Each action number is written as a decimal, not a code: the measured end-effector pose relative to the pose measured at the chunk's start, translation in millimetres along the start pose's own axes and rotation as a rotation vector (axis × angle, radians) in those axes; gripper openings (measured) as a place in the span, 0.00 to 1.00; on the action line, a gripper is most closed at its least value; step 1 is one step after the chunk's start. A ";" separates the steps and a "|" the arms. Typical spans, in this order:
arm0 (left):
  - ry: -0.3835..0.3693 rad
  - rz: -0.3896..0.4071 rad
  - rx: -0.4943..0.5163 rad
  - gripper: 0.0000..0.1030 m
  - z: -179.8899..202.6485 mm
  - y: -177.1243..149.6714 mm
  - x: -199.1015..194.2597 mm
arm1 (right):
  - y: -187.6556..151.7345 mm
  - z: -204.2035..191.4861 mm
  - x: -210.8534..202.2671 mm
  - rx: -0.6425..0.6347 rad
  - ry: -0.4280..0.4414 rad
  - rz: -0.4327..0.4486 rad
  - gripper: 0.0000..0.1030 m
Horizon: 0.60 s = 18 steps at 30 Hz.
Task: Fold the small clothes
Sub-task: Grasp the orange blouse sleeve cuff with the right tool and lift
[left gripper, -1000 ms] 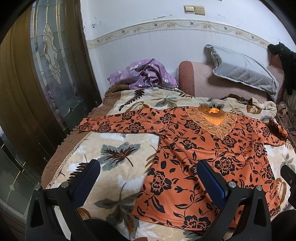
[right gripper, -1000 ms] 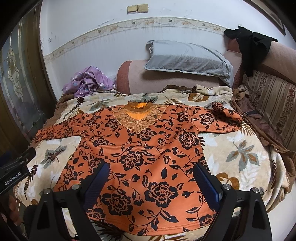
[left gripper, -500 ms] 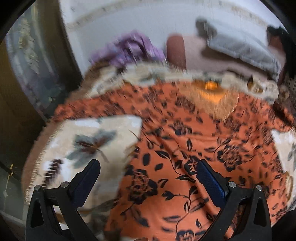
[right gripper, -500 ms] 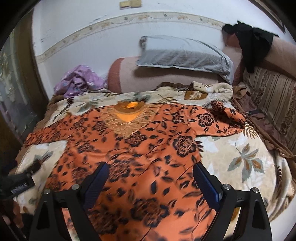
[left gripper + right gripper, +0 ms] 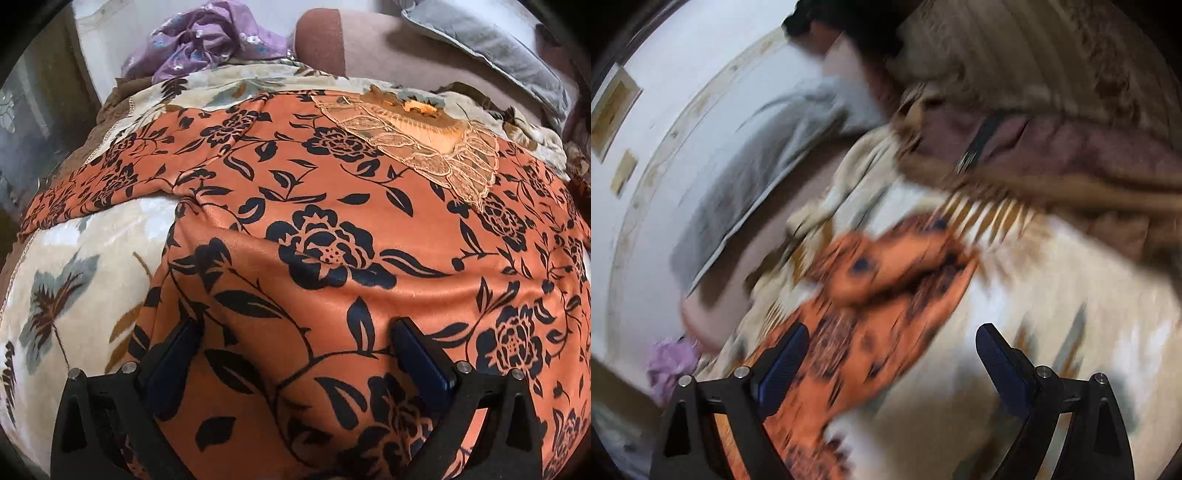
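Note:
An orange top with black flowers (image 5: 332, 229) lies spread flat on the floral blanket (image 5: 74, 280), lace collar (image 5: 424, 147) at the far side. My left gripper (image 5: 295, 347) is open, low over the top's lower left body. In the blurred, tilted right wrist view, my right gripper (image 5: 890, 354) is open over the top's right sleeve (image 5: 886, 273), whose cuff is bunched.
A purple garment (image 5: 207, 37) is heaped at the bed's far left. A grey pillow (image 5: 491, 48) leans on the brown bolster (image 5: 369, 51). A striped sofa back (image 5: 1052, 74) with a dark cloth runs along the right. White wall behind.
My left gripper has dropped close to the top's body. My right gripper has swung right and rolled, now facing the right sleeve. Both stay open.

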<state>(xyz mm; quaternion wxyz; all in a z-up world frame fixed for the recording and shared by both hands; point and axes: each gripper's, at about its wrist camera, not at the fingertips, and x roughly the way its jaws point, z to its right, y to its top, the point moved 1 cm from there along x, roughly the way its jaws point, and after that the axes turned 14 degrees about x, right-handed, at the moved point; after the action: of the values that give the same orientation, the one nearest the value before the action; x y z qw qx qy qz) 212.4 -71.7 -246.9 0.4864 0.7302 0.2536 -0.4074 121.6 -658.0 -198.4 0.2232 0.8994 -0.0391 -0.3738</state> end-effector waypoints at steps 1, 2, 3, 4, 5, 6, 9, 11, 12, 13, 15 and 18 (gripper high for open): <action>0.005 -0.003 -0.001 1.00 1.2 0.4 0.4 | 1.9 -7.2 5.1 -0.036 -0.001 -0.008 0.91; 0.001 -0.002 -0.004 1.00 1.7 -0.1 0.4 | 3.2 -19.4 13.3 -0.082 0.011 -0.031 0.91; -0.008 0.001 -0.010 1.00 1.1 -1.1 1.0 | 5.0 -28.3 20.1 -0.113 0.022 -0.047 0.91; -0.018 0.000 -0.016 1.00 -0.8 -1.2 1.6 | 7.4 -34.9 26.1 -0.124 0.031 -0.053 0.91; -0.022 -0.004 -0.015 1.00 0.1 -0.6 1.3 | 11.0 -39.5 33.2 -0.110 0.038 -0.056 0.91; -0.025 -0.008 -0.012 1.00 0.4 0.0 1.5 | 12.9 -40.8 37.7 -0.090 0.040 -0.058 0.91; -0.042 -0.004 -0.007 1.00 -3.5 -1.8 1.4 | 26.2 -37.6 46.5 -0.035 -0.026 -0.068 0.89; -0.041 -0.001 0.003 1.00 -5.7 -0.8 2.9 | 37.3 -28.7 23.7 0.005 -0.016 0.035 0.90; -0.037 -0.001 0.008 1.00 -4.6 -0.4 2.7 | 43.8 -22.5 12.3 0.023 0.009 0.064 0.91; -0.034 -0.003 0.011 1.00 -3.9 0.1 2.4 | 51.1 -16.0 7.2 0.029 0.003 0.070 0.91; -0.041 -0.006 0.012 1.00 -4.1 1.1 2.2 | 58.2 -7.2 12.1 0.013 -0.028 0.060 0.90; -0.052 0.001 0.008 1.00 -5.9 2.7 0.6 | 61.3 13.3 40.6 0.033 -0.063 -0.002 0.91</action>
<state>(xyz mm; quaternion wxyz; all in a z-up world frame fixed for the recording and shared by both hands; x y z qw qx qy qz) 216.9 -67.3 -245.0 0.4901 0.7213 0.2389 -0.4272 147.5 -727.7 -206.9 0.2063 0.8909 -0.0513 -0.4015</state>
